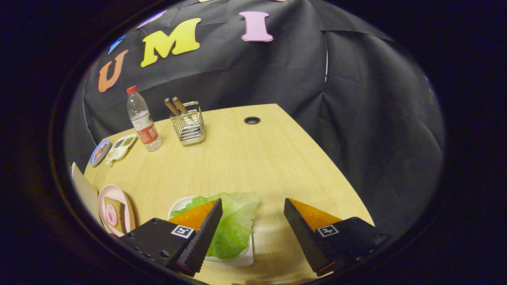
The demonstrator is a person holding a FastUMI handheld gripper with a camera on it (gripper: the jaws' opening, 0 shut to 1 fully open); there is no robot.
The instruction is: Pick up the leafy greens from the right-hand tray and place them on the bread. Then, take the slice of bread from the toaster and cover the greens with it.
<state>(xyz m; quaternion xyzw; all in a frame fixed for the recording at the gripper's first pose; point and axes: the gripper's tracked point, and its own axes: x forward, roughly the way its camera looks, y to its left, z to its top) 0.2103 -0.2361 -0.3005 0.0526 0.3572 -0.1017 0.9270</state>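
Claw (pixel 251 206) hangs spread wide above the bench (pixel 253 158), its left finger over the leafy greens (pixel 233 221) lying on a white tray (pixel 243 259).

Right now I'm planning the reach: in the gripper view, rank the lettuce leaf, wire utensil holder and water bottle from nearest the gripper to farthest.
From the open gripper:
1. Lettuce leaf, between the fingers, on its white tray.
2. Wire utensil holder, far beyond them.
3. Water bottle, beside the holder; too close to call.

No legible text on anything
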